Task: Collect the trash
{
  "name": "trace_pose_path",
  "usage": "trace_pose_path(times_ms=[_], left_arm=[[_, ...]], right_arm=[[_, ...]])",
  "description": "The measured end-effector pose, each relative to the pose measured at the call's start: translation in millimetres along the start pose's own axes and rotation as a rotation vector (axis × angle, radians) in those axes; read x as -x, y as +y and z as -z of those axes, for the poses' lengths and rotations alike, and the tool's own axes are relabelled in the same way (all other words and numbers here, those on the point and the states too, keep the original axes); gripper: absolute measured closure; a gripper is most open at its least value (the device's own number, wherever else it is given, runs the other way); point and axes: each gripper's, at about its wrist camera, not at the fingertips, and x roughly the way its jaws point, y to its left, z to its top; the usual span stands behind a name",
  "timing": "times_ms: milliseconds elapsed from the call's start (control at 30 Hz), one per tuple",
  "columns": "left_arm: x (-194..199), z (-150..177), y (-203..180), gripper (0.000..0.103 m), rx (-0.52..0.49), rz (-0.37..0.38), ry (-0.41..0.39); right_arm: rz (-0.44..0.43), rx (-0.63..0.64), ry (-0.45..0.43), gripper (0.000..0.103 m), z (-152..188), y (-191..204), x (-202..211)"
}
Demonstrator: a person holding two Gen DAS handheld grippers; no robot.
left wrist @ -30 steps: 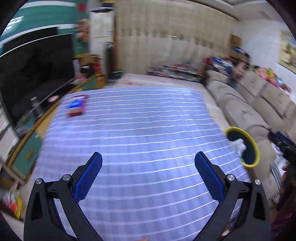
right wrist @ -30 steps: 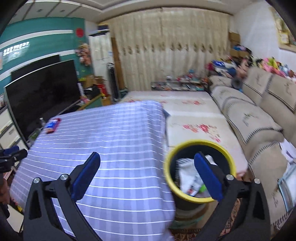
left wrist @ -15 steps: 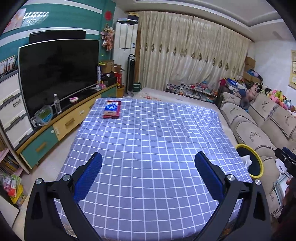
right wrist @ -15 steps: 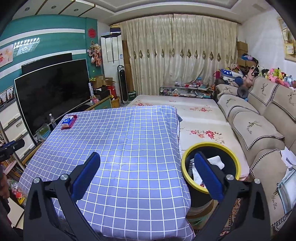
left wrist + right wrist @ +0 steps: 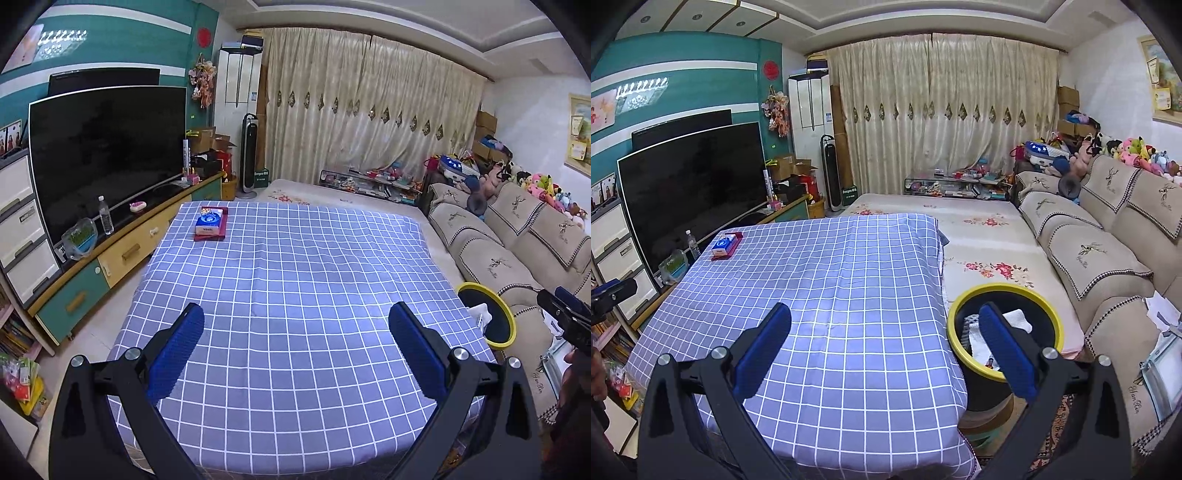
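Note:
A black bin with a yellow rim [image 5: 1004, 332] stands on the floor at the table's right side, holding white crumpled paper; it also shows in the left wrist view [image 5: 485, 319]. A checked blue tablecloth covers the table [image 5: 295, 288], also in the right wrist view [image 5: 827, 295]. My left gripper [image 5: 295, 350] is open and empty above the table's near edge. My right gripper [image 5: 884, 347] is open and empty above the table's near right corner, its right finger in front of the bin. A blue tissue pack on a red tray [image 5: 210, 223] lies at the far left corner.
A beige sofa [image 5: 1100, 251] runs along the right. A TV [image 5: 107, 155] on a low cabinet [image 5: 122, 254] lines the left wall. A floral mat [image 5: 982, 236] lies beyond the table. Papers [image 5: 1161, 314] lie on the sofa near the bin.
Both views have risen and tilted up, from a blurred close look at the tablecloth to a steady wide view of the room. Both grippers stay open.

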Motion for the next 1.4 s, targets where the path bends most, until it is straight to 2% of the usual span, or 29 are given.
trace_pose_path(times_ms=[1400], left_arm=[[-11, -4, -5, 0.005, -0.029, -0.003, 0.030]], right_arm=[[-0.012, -0.014, 0.022, 0.006, 3, 0, -13]])
